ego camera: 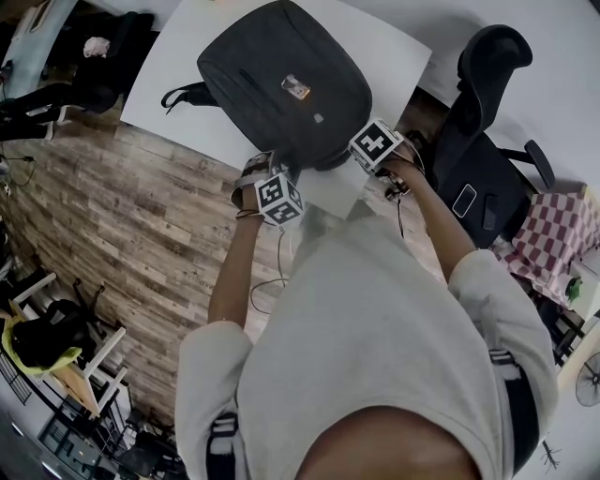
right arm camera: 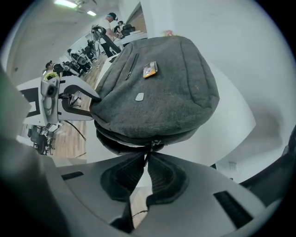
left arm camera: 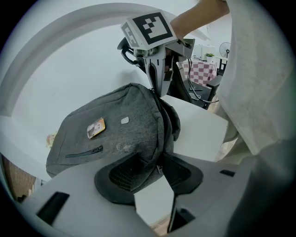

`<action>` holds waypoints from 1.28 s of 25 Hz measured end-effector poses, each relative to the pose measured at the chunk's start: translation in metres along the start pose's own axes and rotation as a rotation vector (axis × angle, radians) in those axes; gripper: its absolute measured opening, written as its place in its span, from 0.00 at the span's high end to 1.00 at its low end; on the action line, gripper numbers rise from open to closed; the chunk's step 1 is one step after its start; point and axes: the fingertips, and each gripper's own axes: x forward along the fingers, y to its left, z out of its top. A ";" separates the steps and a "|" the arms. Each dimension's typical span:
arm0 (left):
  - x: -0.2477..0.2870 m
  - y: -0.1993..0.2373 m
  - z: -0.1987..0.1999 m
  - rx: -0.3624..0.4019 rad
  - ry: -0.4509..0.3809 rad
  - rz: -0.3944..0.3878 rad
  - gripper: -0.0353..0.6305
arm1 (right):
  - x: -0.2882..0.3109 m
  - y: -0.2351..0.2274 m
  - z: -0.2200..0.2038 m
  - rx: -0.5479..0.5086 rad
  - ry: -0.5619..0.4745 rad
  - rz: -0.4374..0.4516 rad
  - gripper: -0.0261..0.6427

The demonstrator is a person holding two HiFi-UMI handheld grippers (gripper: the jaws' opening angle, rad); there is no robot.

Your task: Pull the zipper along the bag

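Right gripper view, lower centre: right hand-held gripper [right arm camera: 148,159] pinches the thin zipper pull [right arm camera: 150,146], jaws nearly together, at the near rim of the bag [right arm camera: 162,88]. Left gripper view, lower centre: left hand-held gripper [left arm camera: 150,159] clamps the bag's edge fabric. The bag lies flat on the white table [ego camera: 187,56], upper middle of head view. Risk: the pinch looks slight, so an off-line tug could slip the tab. A loosened anchor would let the bag drag.

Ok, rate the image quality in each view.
Head view: strong fisheye bend, even light, backpack sharp. Left gripper view: dark round vignette, white table bright. Right gripper view: same vignette, ceiling lights glaring at top left.
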 end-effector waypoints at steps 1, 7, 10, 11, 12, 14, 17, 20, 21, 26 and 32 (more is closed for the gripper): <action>0.000 -0.001 0.001 -0.005 -0.001 -0.005 0.65 | 0.001 0.002 -0.001 0.007 0.008 -0.006 0.90; 0.000 -0.002 0.001 -0.045 -0.003 -0.016 0.65 | 0.012 0.006 -0.019 -0.139 0.130 -0.126 0.92; 0.000 -0.005 0.003 -0.053 -0.011 -0.016 0.65 | 0.020 0.010 -0.030 -0.232 0.178 -0.165 0.93; 0.000 -0.005 0.004 -0.053 -0.012 -0.017 0.65 | 0.019 0.016 -0.028 -0.223 0.173 -0.151 0.93; -0.001 -0.005 0.004 -0.054 -0.012 -0.018 0.65 | 0.019 0.022 -0.025 -0.204 0.164 -0.129 0.92; -0.003 -0.005 0.002 -0.058 -0.011 -0.020 0.65 | 0.020 0.035 -0.023 -0.154 0.149 -0.078 0.92; -0.005 -0.007 0.002 -0.069 -0.021 -0.022 0.65 | 0.019 0.047 -0.028 -0.101 0.142 -0.015 0.92; -0.004 -0.009 0.004 -0.085 -0.025 -0.027 0.65 | 0.023 0.062 -0.029 -0.111 0.144 0.008 0.92; -0.003 -0.010 0.005 -0.088 -0.024 -0.030 0.65 | 0.026 0.065 -0.028 -0.119 0.148 0.005 0.92; -0.004 -0.010 0.003 -0.105 -0.021 -0.023 0.65 | 0.025 0.078 -0.025 -0.048 0.126 0.064 0.90; -0.009 -0.011 0.002 -0.089 -0.039 -0.004 0.65 | 0.027 0.080 -0.024 -0.003 0.024 0.156 0.90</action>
